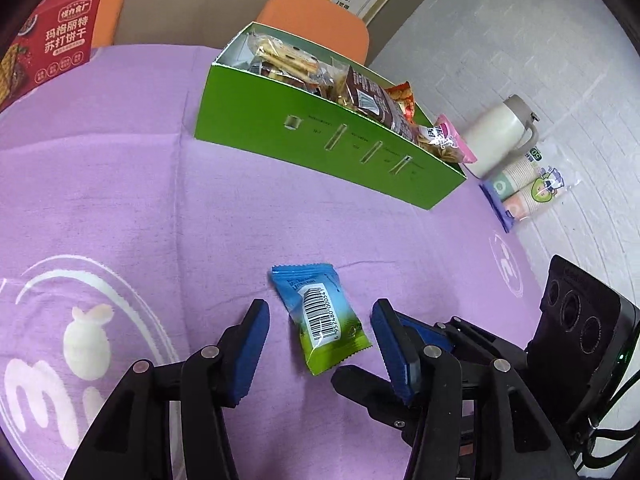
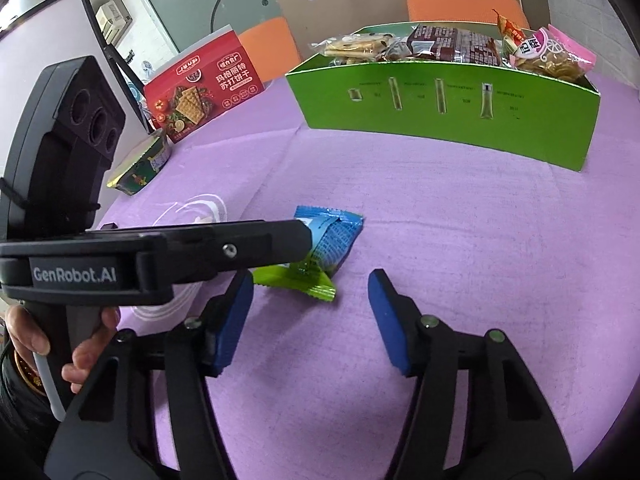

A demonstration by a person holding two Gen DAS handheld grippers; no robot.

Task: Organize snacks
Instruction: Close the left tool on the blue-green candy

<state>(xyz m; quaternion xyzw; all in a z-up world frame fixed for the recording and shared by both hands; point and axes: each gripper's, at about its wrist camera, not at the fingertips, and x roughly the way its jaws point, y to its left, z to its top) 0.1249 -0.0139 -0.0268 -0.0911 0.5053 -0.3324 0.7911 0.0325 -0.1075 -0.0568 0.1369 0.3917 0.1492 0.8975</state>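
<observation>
Left tongs (image 1: 320,316) apart, straddling the blue-green snack packet (image 1: 320,316) on the bench (image 1: 160,200); right tongs (image 2: 312,292) apart, empty; green box (image 1: 320,148) awaits.

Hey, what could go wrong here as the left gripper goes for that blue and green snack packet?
The snack packet lies flat between the open jaws of the left gripper, so the pads may slide off its slick wrapper. The right gripper hovers close and could collide. The green box already looks heaped, so snacks might spill.
</observation>
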